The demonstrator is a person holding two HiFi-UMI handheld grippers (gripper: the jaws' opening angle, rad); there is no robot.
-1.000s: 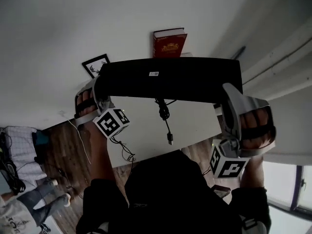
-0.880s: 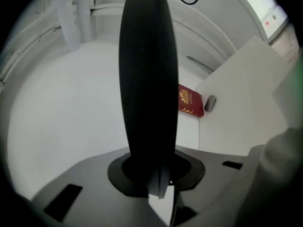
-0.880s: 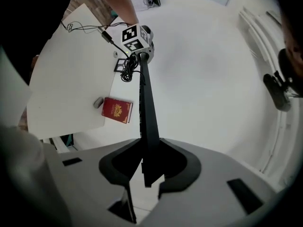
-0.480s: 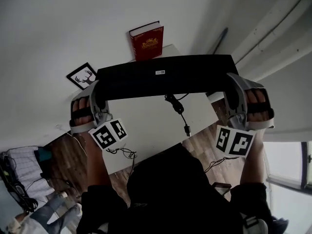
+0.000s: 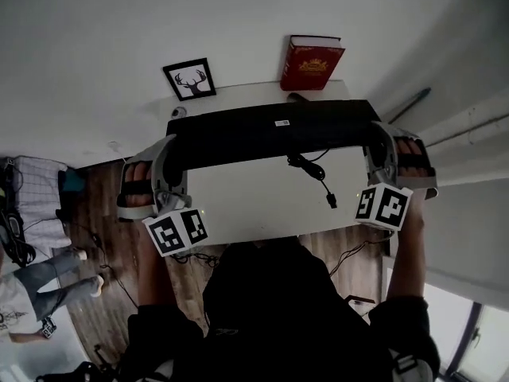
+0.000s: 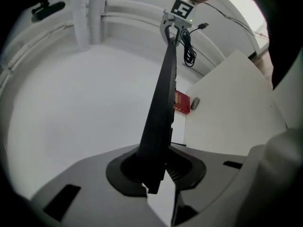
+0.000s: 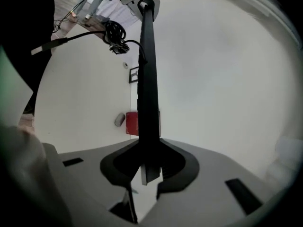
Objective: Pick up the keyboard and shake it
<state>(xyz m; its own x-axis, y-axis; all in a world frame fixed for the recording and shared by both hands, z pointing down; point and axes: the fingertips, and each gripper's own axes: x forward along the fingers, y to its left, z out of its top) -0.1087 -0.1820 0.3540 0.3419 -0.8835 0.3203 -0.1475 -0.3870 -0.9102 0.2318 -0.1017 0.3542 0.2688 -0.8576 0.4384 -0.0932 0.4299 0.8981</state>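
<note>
The black keyboard (image 5: pixel 270 130) hangs level in the air above the white table (image 5: pixel 262 209), its underside facing me. My left gripper (image 5: pixel 171 156) is shut on its left end and my right gripper (image 5: pixel 374 146) clamps its right end, jaws still closing. In the left gripper view the keyboard (image 6: pixel 163 103) runs edge-on from the left gripper (image 6: pixel 156 174) to the far marker cube (image 6: pixel 182 8). The right gripper view shows the keyboard (image 7: pixel 147 79) the same way, wedged in the right gripper (image 7: pixel 147 171). Its coiled cable (image 5: pixel 314 173) dangles free, plug (image 5: pixel 332 201) loose.
A red book (image 5: pixel 312 62) and a framed deer picture (image 5: pixel 191 78) stand against the wall at the table's back. A mouse (image 6: pixel 195 103) lies beside the book. A person (image 5: pixel 24 293) stands on the wooden floor at the left, near cables.
The keyboard has moved away from my head, down toward the table, and gone from tilted to level. The cable has swung to the right. Both grippers kept their hold.
</note>
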